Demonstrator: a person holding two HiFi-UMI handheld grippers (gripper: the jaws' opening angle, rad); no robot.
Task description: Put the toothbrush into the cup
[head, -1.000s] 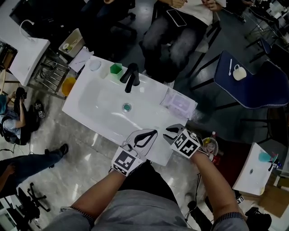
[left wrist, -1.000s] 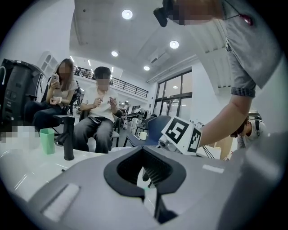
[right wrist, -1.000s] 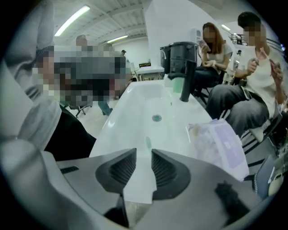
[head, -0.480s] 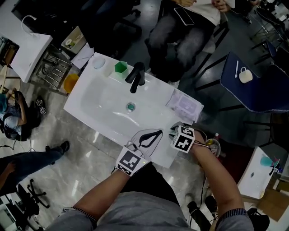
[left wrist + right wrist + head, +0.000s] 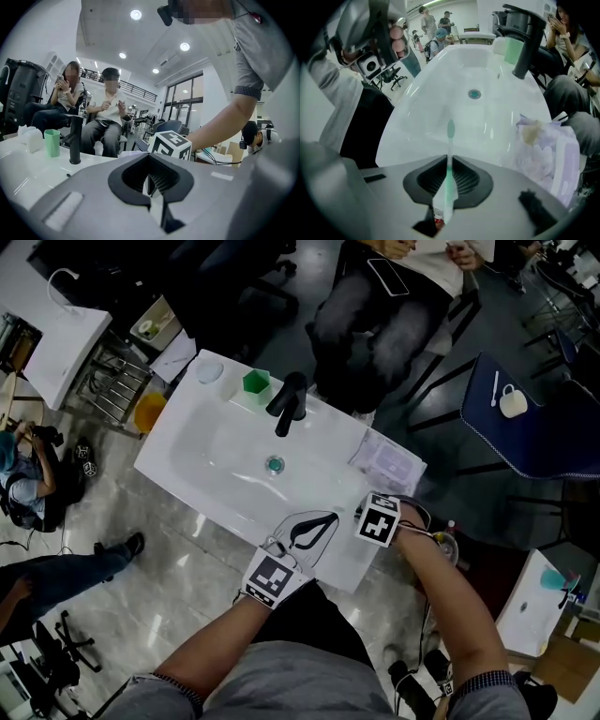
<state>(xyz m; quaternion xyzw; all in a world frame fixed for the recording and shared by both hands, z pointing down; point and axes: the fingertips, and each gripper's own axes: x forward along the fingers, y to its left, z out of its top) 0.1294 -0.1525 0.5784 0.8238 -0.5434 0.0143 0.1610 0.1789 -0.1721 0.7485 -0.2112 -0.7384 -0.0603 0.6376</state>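
A pale green toothbrush (image 5: 449, 154) runs between the jaws of my right gripper (image 5: 449, 177), bristle end out over the white sink (image 5: 216, 451). These jaws have just been closing and now pinch its handle. In the head view the right gripper (image 5: 371, 514) points steeply down at the sink's front right rim and hides the brush. The green cup (image 5: 256, 382) stands on the far rim, left of the black faucet (image 5: 289, 401), and shows as well in the left gripper view (image 5: 52, 143). My left gripper (image 5: 312, 528) rests shut and empty over the front rim.
A purple wipes packet (image 5: 386, 460) lies on the sink's right ledge, close to the right gripper. A clear container (image 5: 208, 371) sits left of the cup. The drain (image 5: 274, 465) is mid-basin. People sit behind the sink; a blue table (image 5: 534, 427) carries a white mug.
The right gripper has sunk toward the sink's front right rim and tipped to point more steeply down. The left gripper has stayed where it was.
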